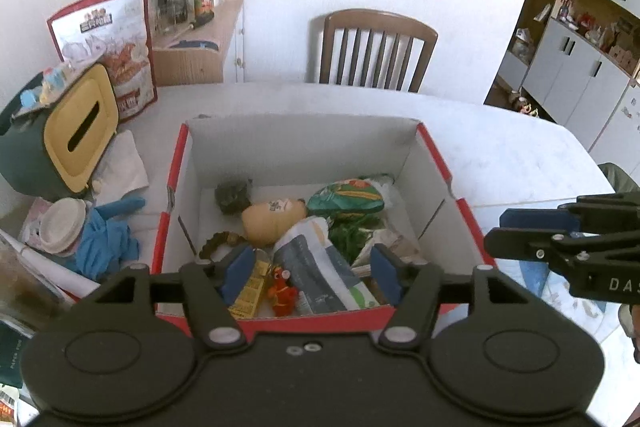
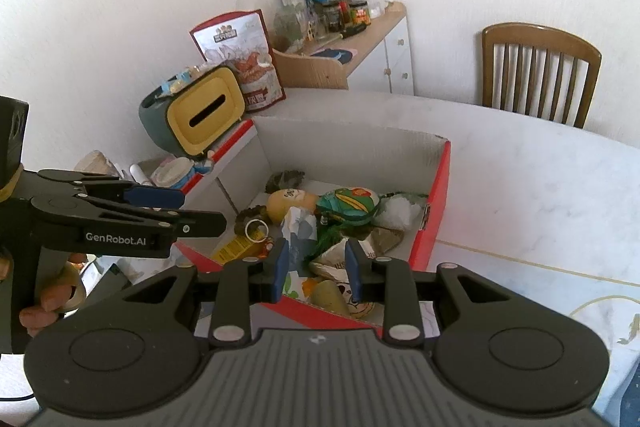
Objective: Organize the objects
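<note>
Two grippers: both are hovering over the near rim of the box [image 1: 436, 151], jaws spread and holding nothing.
Left gripper [image 1: 308, 267]: it is pointing down at the tissue pack [image 1: 320, 267].
Right gripper [image 2: 316, 267]: it is aiming between the tissue pack and a beige toy [image 2: 332, 297].
Step advice: judging by this, one item is best singled out before closing.
Box contents: a green snack bag [image 1: 348, 197] is lying toward the far wall.
Table [image 1: 500, 151]: a tissue holder [image 1: 80, 123] and blue gloves [image 1: 104, 239] are remaining outside the box.

Left gripper [image 1: 312, 273] fingers spread wide, right gripper [image 2: 318, 269] fingers parted, both empty
</note>
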`<state>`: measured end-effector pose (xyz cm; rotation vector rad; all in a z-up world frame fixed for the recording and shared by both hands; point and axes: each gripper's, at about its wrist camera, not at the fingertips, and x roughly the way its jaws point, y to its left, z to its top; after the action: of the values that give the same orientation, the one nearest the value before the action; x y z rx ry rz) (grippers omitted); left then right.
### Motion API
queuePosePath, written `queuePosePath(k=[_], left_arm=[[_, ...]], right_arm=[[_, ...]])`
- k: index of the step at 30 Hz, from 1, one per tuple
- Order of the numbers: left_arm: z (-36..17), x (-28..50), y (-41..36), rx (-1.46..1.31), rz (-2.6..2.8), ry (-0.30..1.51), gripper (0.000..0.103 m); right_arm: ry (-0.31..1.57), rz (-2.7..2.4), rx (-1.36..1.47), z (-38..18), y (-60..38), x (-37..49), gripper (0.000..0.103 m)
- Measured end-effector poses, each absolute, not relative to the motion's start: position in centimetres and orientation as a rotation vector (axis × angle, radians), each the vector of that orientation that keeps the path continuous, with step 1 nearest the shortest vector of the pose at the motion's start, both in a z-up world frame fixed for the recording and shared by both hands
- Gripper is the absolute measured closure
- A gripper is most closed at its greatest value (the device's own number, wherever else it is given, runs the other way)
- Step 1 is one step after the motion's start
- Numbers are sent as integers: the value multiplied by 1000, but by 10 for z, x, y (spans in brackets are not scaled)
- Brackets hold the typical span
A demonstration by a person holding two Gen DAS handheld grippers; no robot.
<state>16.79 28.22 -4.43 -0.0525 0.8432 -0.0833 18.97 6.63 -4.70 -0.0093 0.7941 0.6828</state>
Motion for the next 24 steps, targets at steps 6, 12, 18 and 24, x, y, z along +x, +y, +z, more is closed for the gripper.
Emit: queuePosePath(k=[6,12,18,24], left_arm=[[-33,156,277,-48,-72,803,31],[-28,144,273,-45,-59,778,23],[-23,133,267,-26,-29,749,15],[-20,124,265,-12,3,716,12]], right_arm=[[744,671,-14,-36,58,176,50],[732,675,1,-32,50,166,44],[685,679,-9,-26,45,151,34],[630,653,-19,-24,38,141,31]])
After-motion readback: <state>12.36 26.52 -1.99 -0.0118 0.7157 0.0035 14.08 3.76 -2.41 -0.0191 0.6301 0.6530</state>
